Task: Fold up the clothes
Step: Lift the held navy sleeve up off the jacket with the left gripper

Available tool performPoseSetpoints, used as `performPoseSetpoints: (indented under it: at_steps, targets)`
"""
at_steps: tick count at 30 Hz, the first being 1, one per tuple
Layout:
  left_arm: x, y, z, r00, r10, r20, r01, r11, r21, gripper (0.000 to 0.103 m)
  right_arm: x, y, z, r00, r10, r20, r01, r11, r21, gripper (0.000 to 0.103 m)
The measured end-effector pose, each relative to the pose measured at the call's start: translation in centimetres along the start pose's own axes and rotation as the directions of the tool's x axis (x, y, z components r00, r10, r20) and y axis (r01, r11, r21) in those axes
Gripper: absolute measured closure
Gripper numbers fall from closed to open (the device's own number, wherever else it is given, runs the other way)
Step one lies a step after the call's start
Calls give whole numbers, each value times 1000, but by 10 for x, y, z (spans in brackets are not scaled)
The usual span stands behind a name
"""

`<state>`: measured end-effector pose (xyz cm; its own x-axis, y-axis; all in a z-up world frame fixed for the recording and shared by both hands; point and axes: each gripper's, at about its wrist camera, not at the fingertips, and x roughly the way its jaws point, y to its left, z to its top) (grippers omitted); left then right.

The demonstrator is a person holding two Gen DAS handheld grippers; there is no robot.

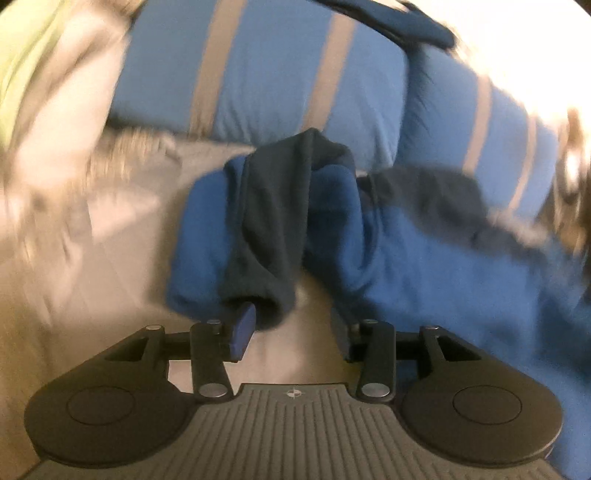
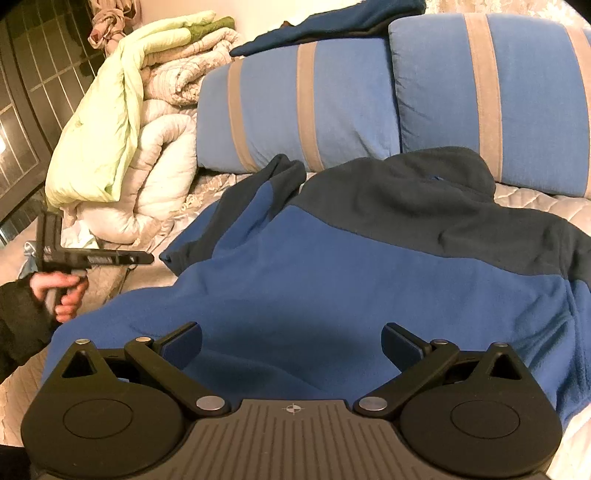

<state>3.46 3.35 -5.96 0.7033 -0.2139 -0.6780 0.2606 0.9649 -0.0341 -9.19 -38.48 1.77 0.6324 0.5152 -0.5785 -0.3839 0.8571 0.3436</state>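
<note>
A blue fleece jacket with dark navy shoulders and sleeves [image 2: 332,266] lies spread on the bed. In the left wrist view its left sleeve [image 1: 266,229] runs toward me, and the cuff drapes over my left gripper's [image 1: 295,325] left finger. The jaws stand apart, not closed on the cloth. The view is blurred by motion. My right gripper [image 2: 291,343] is open and empty, hovering just above the jacket's blue body. The left gripper also shows in the right wrist view [image 2: 96,258], held in a hand at the far left by the sleeve's end.
Two blue pillows with tan stripes [image 2: 303,107] stand behind the jacket. A dark blue garment [image 2: 332,22] lies on top of them. Rolled white and green quilts [image 2: 136,122] are piled at the left. The beige bedspread [image 2: 140,273] shows beside the jacket.
</note>
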Motion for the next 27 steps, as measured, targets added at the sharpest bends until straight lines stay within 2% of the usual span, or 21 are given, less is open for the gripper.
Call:
performPoseSetpoints:
  at_steps: [3, 8, 10, 13, 17, 20, 23, 24, 25, 26, 27]
  targets:
    - [13, -17, -6, 997, 70, 16, -71, 982, 176, 59, -1, -1, 0, 1000, 7, 6, -7, 1000, 8, 0]
    - [26, -40, -19, 989, 133, 63, -146, 928, 343, 59, -2, -4, 0, 1000, 22, 12, -23, 999, 22, 0]
    - [33, -51, -22, 986, 151, 72, -167, 889, 427, 59, -3, -5, 0, 999, 29, 14, -29, 999, 28, 0]
    - [42, -67, -28, 976, 190, 102, -215, 816, 537, 59, -5, -8, 0, 999, 40, 20, -40, 998, 38, 0]
    - [43, -78, -34, 966, 211, 150, -258, 725, 639, 59, -4, -9, 1, 999, 43, 23, -44, 998, 47, 0]
    - [50, -79, -37, 969, 210, 129, -239, 673, 700, 59, -4, -7, 1, 999, 30, 24, -31, 999, 40, 0]
    - [66, -75, -42, 961, 260, 91, -238, 620, 747, 59, -3, -4, 1, 999, 22, 24, -22, 999, 32, 0]
    - [72, -73, -44, 957, 281, 77, -239, 610, 756, 60, -4, -4, 0, 999, 20, 25, -21, 999, 30, 0]
    - [76, -70, -45, 954, 293, 63, -237, 612, 755, 68, -4, -4, 0, 999, 19, 27, -19, 999, 29, 0]
    - [80, -68, -46, 952, 303, 49, -235, 616, 752, 78, -5, -4, 0, 999, 18, 29, -18, 999, 29, 0]
    - [81, -66, -46, 952, 304, 45, -236, 631, 739, 79, -5, -4, 0, 999, 17, 31, -18, 999, 28, 0]
